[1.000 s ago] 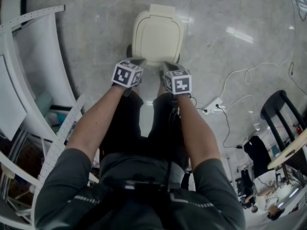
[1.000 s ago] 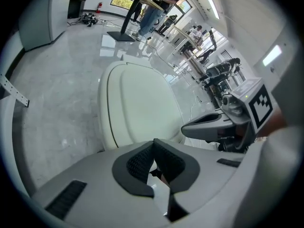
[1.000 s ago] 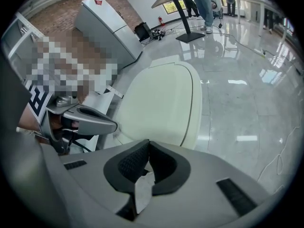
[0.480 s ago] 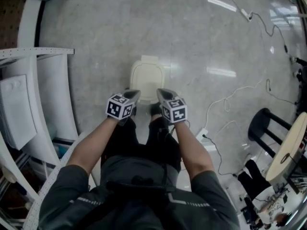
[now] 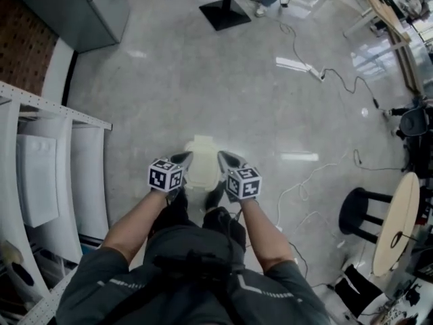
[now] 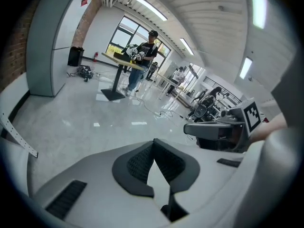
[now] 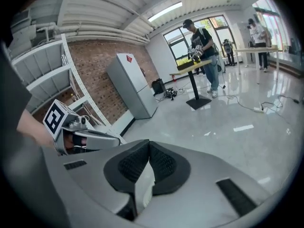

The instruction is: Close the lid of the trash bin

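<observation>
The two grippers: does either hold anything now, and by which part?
Nothing is held. The left gripper and the right gripper both have their jaws shut together, empty.

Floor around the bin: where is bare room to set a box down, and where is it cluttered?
The widest bare floor lies ahead of the trash bin, between the white shelving on the left and the cables on the right. Crowded: the right side, with cables, a black stool and a round table.

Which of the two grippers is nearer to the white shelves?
The left gripper: it is at the side of the trash bin that faces the white shelves; the right gripper is opposite.
</observation>
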Motion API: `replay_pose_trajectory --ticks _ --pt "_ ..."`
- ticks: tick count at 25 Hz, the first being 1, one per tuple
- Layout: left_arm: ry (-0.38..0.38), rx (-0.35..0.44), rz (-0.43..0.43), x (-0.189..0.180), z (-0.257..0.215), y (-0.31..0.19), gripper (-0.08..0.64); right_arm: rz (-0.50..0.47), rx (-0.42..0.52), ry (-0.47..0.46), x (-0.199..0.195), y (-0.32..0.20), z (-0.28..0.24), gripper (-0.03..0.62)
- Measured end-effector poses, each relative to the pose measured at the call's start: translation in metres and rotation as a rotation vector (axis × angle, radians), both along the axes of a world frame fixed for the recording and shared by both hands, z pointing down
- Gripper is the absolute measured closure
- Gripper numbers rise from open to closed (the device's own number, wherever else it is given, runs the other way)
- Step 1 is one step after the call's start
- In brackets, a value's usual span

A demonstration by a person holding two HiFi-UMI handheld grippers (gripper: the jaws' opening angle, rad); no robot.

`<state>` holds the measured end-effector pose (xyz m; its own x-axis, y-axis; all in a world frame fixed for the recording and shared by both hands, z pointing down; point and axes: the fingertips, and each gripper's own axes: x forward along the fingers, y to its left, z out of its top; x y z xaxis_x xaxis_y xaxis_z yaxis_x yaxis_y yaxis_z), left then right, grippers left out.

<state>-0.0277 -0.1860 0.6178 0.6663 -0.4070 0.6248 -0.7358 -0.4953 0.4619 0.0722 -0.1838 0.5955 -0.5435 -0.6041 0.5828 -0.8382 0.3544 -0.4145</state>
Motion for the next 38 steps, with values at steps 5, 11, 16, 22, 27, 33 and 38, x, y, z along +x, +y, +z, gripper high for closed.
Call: replay_pose_trajectory --ticks 5,11,16,22,27,33,38 --pt "0.047 0.141 0.018 -0.001 -0.075 -0.026 0.557 0.010 0.165 0.016 0.011 -0.029 -0.075 0.581" --pt "0.075 0.325 0.038 -0.007 -0.167 -0.055 0.557 0.018 0.308 -0.015 0.015 -0.038 -0.154 0.581" --pt "0.153 0.456 -0.039 -0.018 -0.240 -0.071 0.557 0.013 0.410 -0.033 0.016 -0.043 -0.210 0.581" --pt "0.217 0.568 -0.040 -0.022 -0.301 -0.066 0.557 0.038 0.563 -0.065 0.022 -0.050 -0.295 0.581" --pt "0.234 0.645 -0.040 -0.028 -0.337 -0.068 0.557 0.009 0.654 -0.094 0.020 -0.054 -0.343 0.581" --pt "0.232 0.711 -0.023 -0.028 -0.373 -0.066 0.557 -0.025 0.733 -0.096 0.013 -0.058 -0.388 0.581" --pt "0.234 0.737 -0.032 -0.027 -0.393 -0.064 0.557 -0.059 0.759 -0.103 0.008 -0.055 -0.407 0.581"
